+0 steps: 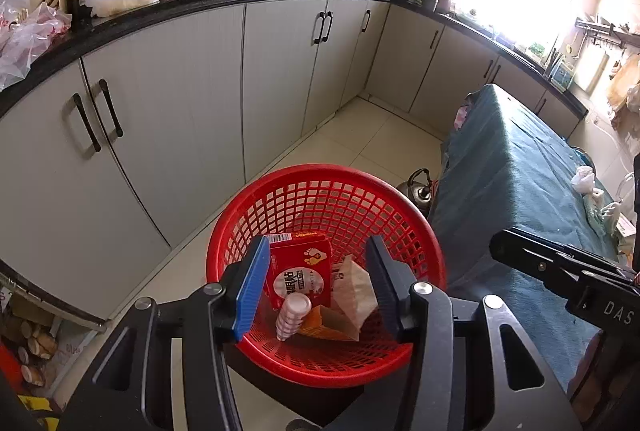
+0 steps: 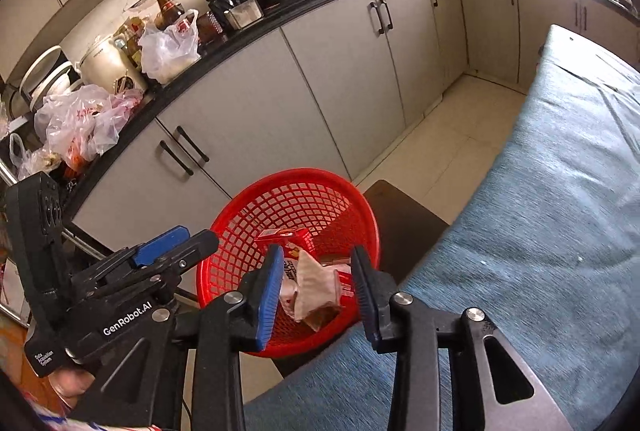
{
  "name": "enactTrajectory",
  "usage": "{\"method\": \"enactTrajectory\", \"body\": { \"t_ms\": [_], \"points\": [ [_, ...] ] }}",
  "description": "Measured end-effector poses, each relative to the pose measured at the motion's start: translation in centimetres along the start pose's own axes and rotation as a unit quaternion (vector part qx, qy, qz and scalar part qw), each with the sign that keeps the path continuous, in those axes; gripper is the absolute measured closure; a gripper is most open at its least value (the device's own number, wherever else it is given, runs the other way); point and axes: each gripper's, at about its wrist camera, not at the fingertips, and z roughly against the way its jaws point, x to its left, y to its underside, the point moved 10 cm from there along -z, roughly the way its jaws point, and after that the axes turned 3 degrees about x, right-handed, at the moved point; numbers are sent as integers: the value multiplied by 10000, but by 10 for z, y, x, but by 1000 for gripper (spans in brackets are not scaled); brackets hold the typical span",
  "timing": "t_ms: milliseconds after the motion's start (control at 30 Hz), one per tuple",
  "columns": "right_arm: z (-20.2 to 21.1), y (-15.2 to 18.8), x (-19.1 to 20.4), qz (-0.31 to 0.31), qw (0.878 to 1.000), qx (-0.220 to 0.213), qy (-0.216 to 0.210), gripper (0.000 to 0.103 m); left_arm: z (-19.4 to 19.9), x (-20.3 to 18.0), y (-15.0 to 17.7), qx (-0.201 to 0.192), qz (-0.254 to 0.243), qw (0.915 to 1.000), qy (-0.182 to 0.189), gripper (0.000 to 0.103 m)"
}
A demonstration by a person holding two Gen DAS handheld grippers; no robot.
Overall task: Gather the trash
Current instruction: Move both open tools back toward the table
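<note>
The round red plastic lattice basket (image 1: 326, 215) looks glossy and smooth. Inside lie a shiny red printed cardboard box (image 1: 300, 271), a matt crumpled tan paper wrapper (image 1: 354, 291) and a ribbed white plastic bottle (image 1: 294, 315). The teal cloth cover (image 1: 516, 191) at right is matt and coarse. The far black worktop (image 1: 224, 1) gleams like polished stone above satin grey cabinet doors (image 1: 180, 103).
</note>
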Motion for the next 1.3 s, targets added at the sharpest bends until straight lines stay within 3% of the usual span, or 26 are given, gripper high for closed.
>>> {"method": "enactTrajectory", "body": {
  "t_ms": [67,233,900,1300],
  "points": [
    [6,1,-4,-57,10000,-40,1,64,4,-2,0,-22,-3,10000,-5,53],
    [25,5,-18,-242,9996,-175,23,59,23,-11,-5,-226,-46,9997,-80,35],
    [109,42,-86,-789,9945,-649,225,44,72,-84,3,-408,-666,9969,-112,33],
    [176,73,-157,-1344,9848,-1020,415,41,83,-164,15,-430,-1230,9915,49,32]
  ]
}}
